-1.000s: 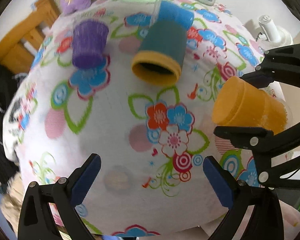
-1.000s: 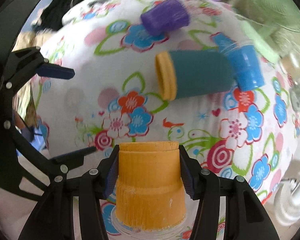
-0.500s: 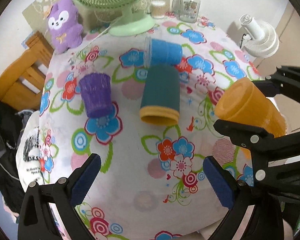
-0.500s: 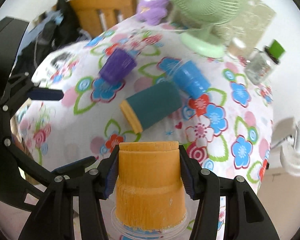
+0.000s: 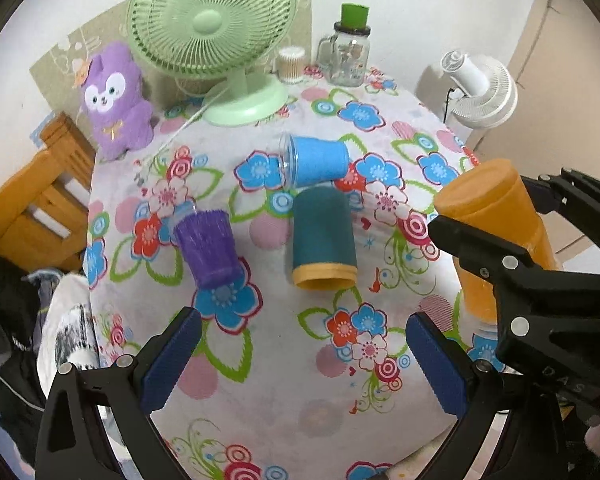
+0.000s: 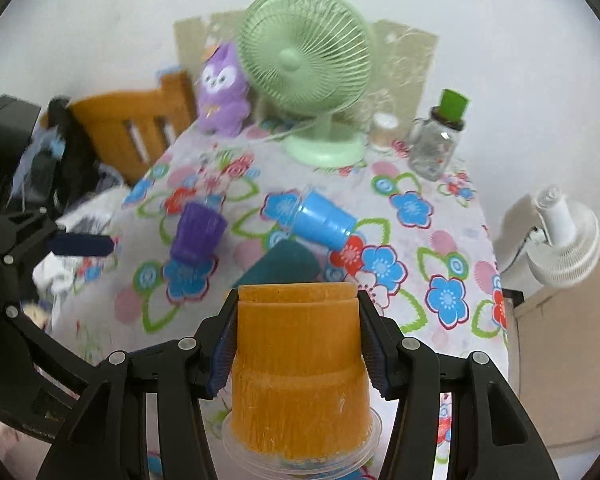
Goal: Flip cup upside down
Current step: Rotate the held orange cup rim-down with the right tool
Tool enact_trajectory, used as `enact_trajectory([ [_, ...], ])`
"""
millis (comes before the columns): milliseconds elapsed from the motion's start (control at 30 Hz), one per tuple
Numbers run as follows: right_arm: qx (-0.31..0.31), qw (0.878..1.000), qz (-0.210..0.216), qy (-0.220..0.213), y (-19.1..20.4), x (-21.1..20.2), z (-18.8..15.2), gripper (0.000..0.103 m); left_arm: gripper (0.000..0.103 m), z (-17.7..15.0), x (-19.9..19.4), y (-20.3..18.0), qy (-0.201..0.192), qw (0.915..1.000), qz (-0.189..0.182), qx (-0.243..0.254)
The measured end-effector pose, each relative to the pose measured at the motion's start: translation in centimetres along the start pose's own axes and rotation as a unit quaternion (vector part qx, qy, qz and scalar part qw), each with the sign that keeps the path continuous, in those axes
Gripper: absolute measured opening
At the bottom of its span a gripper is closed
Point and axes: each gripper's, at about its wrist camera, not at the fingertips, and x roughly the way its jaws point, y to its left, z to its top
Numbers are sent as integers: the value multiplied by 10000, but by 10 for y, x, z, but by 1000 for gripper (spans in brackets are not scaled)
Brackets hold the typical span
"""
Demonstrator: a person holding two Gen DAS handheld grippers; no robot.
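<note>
Right gripper is clamped on the orange cup, pads on its narrower closed end, rim pointing back toward the camera, lifted off the counter. Left gripper hangs wide open and holds nothing. To finish well, keep the squeeze steady, tip the rim down level and lower onto bare cloth near the gripper, short of the teal cup, blue cup and purple cup lying ahead

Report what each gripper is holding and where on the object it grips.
The right gripper holds the orange cup, its pads clamped on opposite sides of the cup's narrower end, near the base. The left gripper is open and holds nothing.
</note>
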Motion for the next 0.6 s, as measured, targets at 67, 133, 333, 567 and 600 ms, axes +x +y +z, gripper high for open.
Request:
enact_trajectory([
  [67,158,9998,-47,-142,1,-4,0,58,103,1,-1,1,-28,10000,3,11],
  [133,210,9994,-91,-264,1,-6,0,57,103,1,-4,2,-65,10000,-32,-59],
  [333,338,9947,-373,-894,-6,-15,-2,58,103,2,-7,5,-128,9994,134,-303],
  [567,558,9924,-287,-1055,-21,1,-11,58,103,-2,9,1,-234,9978,291,-547],
  [600,559,9918,-316,-1109,-22,7,-16,58,103,-3,14,1,-235,9977,306,-558],
])
